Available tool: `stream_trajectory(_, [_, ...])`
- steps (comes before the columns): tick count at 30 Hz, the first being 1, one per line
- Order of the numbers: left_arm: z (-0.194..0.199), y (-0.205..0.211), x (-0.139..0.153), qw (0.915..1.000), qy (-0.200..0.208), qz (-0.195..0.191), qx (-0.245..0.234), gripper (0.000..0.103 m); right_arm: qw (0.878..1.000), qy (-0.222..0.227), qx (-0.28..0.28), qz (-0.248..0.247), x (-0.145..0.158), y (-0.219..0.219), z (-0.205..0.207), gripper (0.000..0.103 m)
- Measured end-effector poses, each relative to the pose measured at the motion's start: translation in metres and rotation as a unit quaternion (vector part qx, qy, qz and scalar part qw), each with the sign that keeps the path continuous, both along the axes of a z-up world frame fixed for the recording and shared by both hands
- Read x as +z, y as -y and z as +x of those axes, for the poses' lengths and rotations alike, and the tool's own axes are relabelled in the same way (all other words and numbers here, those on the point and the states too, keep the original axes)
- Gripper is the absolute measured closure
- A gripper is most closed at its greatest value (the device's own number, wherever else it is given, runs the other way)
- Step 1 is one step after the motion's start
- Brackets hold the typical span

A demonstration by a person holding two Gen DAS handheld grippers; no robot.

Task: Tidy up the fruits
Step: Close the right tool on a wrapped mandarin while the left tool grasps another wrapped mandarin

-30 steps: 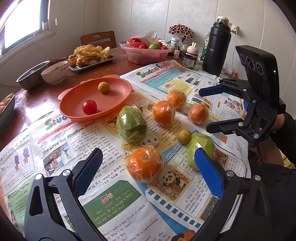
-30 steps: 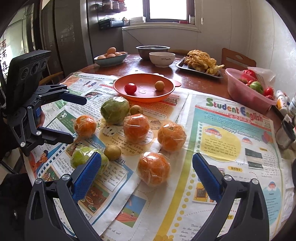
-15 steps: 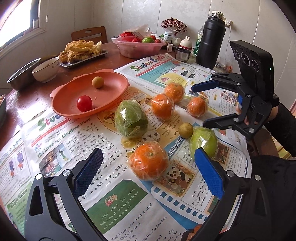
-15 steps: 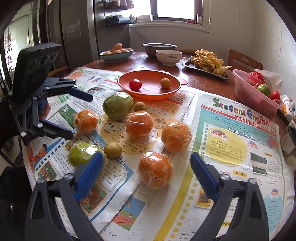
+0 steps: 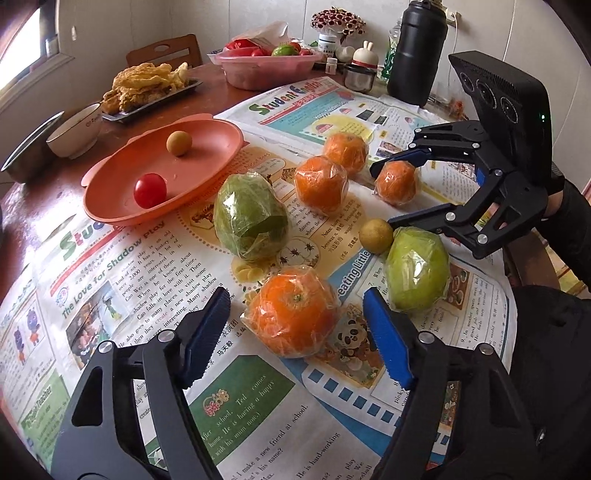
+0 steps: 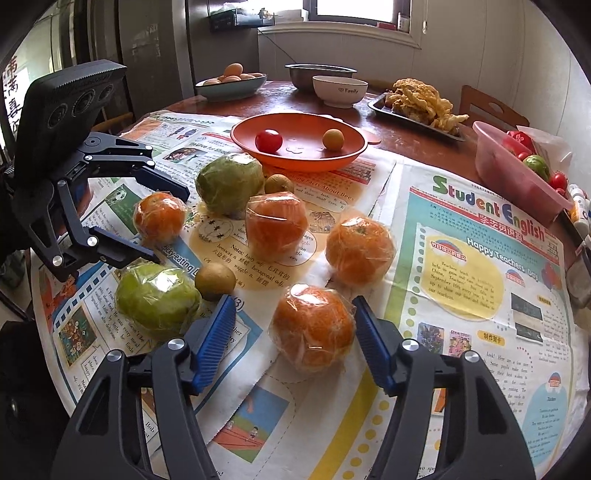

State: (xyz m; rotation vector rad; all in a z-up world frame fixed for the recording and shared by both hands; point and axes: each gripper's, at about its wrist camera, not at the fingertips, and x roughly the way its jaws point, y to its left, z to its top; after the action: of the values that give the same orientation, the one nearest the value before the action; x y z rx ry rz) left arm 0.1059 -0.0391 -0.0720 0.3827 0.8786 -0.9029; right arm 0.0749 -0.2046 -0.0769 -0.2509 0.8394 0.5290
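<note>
While both my grippers' jaws were closing, my left gripper [image 5: 295,325] straddled one wrapped orange [image 5: 293,312] without touching, my right gripper [image 6: 293,330] flanked another wrapped orange [image 6: 314,326], and the orange plate [image 5: 207,177] lay at eleven o'clock.

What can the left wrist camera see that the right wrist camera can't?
Only the left wrist view shows the tall black flask and the white pot of dark red flowers. Only the right wrist view shows the pale bowl of brown eggs. Both show the round orange plastic plate holding a small red tomato, the plastic-wrapped oranges on newspaper, and both grippers, left and right, each closing around a wrapped orange.
</note>
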Motion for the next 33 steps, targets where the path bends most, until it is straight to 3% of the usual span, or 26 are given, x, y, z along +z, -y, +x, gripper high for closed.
stream_trajectory(15, [-0.001, 0.0011, 0.0001, 0.9997, 0.014, 0.02, 0.002, 0.05, 1.0, 0.0, -0.006, -0.001, 0.0025, 0.0062, 0.0003, 0.064])
stream_trajectory(20, [-0.0017, 0.0015, -0.0002, 0.9996, 0.017, 0.022, 0.002, 0.051, 1.0, 0.002, -0.006, -0.001, 0.0031, 0.0072, -0.001, 0.065])
stream_trajectory(22, [-0.0012, 0.0014, 0.0006, 0.9995, 0.02, 0.024, 0.005, 0.063, 1.0, 0.003, -0.006, -0.002, 0.003, 0.007, -0.0016, 0.065])
stream_trajectory(33, [-0.0015, -0.0006, 0.001, 0.9994, 0.022, 0.023, 0.016, 0.064, 1.0, 0.008, -0.009, 0.004, 0.0048, 0.0081, -0.004, 0.066])
